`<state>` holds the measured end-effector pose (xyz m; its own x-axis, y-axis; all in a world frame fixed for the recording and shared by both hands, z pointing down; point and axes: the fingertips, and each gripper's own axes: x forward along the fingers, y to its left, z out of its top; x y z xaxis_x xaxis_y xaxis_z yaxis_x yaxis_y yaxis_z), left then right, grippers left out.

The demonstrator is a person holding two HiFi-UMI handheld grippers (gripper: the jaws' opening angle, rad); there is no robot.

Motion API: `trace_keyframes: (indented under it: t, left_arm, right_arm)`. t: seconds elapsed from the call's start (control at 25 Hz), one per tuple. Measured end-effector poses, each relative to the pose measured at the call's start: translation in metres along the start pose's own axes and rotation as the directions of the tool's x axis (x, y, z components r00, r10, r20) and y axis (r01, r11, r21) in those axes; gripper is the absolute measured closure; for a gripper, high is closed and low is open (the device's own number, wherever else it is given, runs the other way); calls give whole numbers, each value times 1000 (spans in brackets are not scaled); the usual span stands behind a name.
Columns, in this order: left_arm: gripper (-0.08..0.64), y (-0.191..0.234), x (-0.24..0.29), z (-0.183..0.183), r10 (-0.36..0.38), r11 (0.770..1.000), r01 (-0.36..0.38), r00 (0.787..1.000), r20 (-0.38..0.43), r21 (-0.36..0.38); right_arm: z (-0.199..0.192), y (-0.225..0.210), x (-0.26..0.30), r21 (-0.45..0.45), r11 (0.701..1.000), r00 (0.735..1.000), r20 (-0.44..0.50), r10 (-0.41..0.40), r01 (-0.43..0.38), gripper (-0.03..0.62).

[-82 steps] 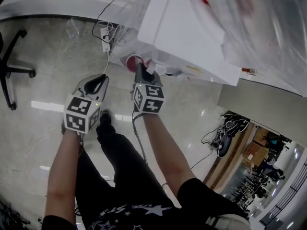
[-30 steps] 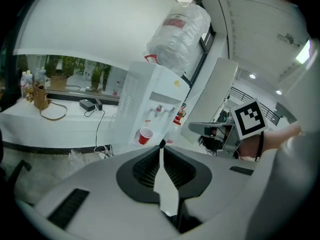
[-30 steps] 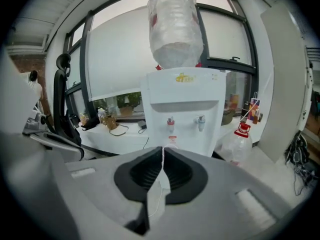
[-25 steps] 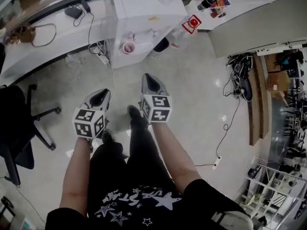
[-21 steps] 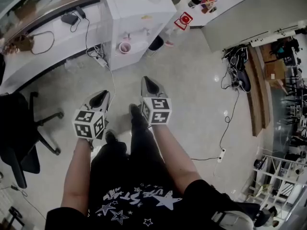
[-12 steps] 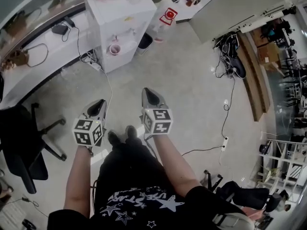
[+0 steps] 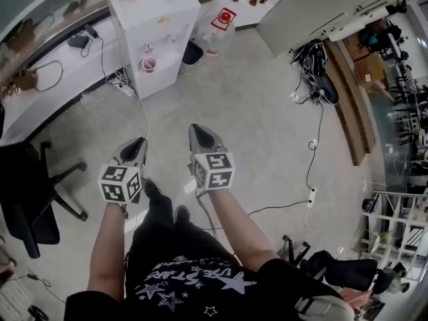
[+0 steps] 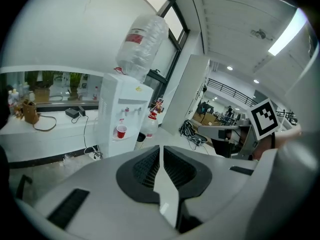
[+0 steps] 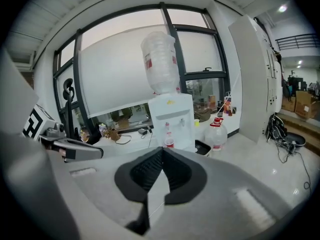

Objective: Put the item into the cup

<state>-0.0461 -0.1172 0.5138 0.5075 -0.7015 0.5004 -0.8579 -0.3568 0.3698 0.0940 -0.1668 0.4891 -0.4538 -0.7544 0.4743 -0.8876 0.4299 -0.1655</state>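
Observation:
A red cup (image 7: pixel 148 63) stands in the alcove of a white water dispenser (image 7: pixel 155 15) far ahead across the floor. It also shows small in the left gripper view (image 8: pixel 121 132) and in the right gripper view (image 9: pixel 169 142). My left gripper (image 7: pixel 138 144) and right gripper (image 7: pixel 196 131) hang side by side over the floor, well short of the dispenser. Both are shut, with nothing between the jaws (image 8: pixel 160 148) (image 9: pixel 162 150). I can see no loose item to go in the cup.
A black office chair (image 7: pixel 30 192) stands at the left beside a long white counter (image 7: pixel 47 89). A black bin (image 7: pixel 192 51) and a water jug (image 9: pixel 216 133) sit right of the dispenser. Cables (image 7: pixel 311 146) trail across the floor at the right.
The right gripper was up at the red cup in the dispenser. Since then the person has stepped back, and the dispenser has shrunk toward the upper left. Both grippers stayed shut.

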Motion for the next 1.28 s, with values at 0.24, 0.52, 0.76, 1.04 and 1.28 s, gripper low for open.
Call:
trace_keyframes:
  t: [0.24,0.52,0.76,1.04,1.28]
  left_arm:
    - [531,-48,-16,-4,-6,999,5,1000,20,35]
    - [531,-97,-53,-7,2,998,-7,997,80,59]
    - [531,-137,-95,-13,9,996,-21,989,147,85]
    - [531,-176,-136,-32,26,994,-45,981,193,96]
    - [531,-194,-160,-34,-6,994,-19,975,220,110]
  right_arm:
    - [-7,-3,-46,13,1000,1000,20,22,-23,592]
    - [-8,12,-101,-1,998,996,62,62,-62,592]
    - [-8,31,-152,-53,993,989,95,113,-108,592]
    - [-25,49,-206,-83,986,984,100,150,-142,592]
    - [-26,72,-227,-94,983,979,110,170,-160,592]
